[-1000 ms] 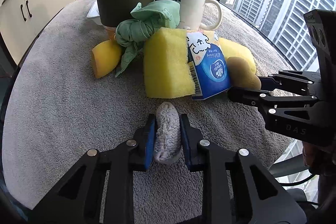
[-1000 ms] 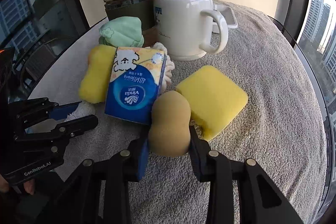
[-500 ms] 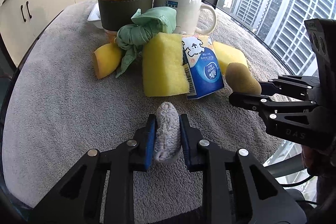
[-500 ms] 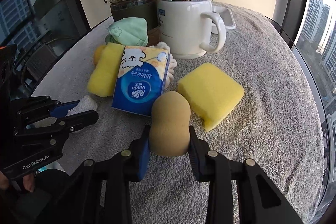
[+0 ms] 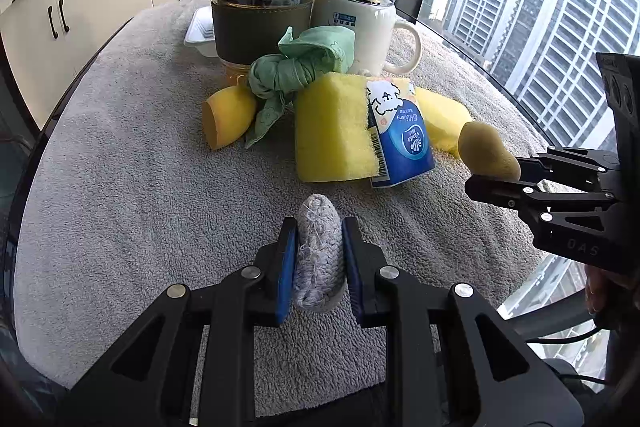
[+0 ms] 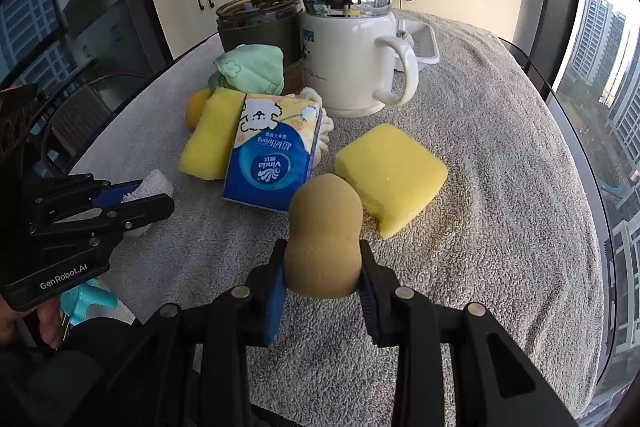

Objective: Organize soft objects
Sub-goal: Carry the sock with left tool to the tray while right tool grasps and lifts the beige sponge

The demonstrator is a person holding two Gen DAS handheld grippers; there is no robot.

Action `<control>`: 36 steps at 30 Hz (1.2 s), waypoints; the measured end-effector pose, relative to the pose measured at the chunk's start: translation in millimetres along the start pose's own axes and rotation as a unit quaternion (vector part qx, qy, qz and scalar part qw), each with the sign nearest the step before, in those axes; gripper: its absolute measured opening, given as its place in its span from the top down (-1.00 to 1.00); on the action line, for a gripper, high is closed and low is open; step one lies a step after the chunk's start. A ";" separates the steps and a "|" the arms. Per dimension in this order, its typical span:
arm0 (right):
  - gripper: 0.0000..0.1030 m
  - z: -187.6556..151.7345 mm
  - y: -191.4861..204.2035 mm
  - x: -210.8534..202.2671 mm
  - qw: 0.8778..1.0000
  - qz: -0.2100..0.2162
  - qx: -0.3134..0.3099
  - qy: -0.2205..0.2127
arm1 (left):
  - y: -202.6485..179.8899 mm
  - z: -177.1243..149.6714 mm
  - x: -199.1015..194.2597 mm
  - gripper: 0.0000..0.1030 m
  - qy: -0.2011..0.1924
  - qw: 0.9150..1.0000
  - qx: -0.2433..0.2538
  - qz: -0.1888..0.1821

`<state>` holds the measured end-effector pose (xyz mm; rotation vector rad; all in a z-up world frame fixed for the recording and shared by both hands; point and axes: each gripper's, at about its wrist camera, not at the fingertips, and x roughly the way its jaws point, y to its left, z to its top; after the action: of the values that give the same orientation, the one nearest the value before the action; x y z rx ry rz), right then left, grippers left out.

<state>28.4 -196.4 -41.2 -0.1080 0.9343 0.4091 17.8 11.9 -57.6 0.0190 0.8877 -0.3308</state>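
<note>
- Left tool (image 5: 319, 251) is clenched on a woven grey-white pad (image 5: 318, 247), an oval of coarse braided yarn standing on edge between the blue pads; its lower rim rests on the surface (image 5: 120, 195).
- Right tool (image 6: 322, 267) grips a tan puff (image 6: 323, 235), a smooth, gourd-shaped sponge with fine pores, squeezed at its wider end and pointing up and away.
- Grey terry towel, looped and fluffy, covers the round surface.
- Ahead of the left tool lies a cluster: a thick yellow sponge (image 5: 332, 131) with open pores, a glossy blue tissue pack (image 5: 400, 143) leaning against it, and a knotted green cloth (image 5: 296, 71) resting on the sponge's top edge.
- An orange teardrop puff (image 5: 226, 115), cut flat at one end, lies just left of the cloth.
- Second yellow sponge (image 6: 390, 175), a rounded slab, lies flat just beside the tan puff in the right view.
- Behind stand a white ceramic mug (image 6: 348, 59) with a chrome lid and a dark sleeved tumbler (image 5: 262, 15) with an amber straw.
</note>
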 end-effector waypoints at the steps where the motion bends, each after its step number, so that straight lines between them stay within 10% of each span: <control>1: 0.33 1.0 -0.2 -1.8 1.000 -0.001 -0.001 -0.001 | 1.8 1.2 -2.6 0.59 -0.002 1.000 -0.001 0.002; 22: 0.32 108.9 -55.1 -76.9 0.992 -0.083 -0.046 -0.087 | 78.7 123.2 -83.9 0.59 -0.117 0.991 0.017 0.066; 36: 0.32 231.4 -88.1 -23.4 0.987 -0.082 -0.109 -0.081 | 115.9 250.1 -14.9 0.59 -0.099 0.992 0.062 0.057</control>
<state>225.8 -222.9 107.8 -0.3443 0.7135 0.3607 232.4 87.9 98.6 0.1495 0.6656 -0.2766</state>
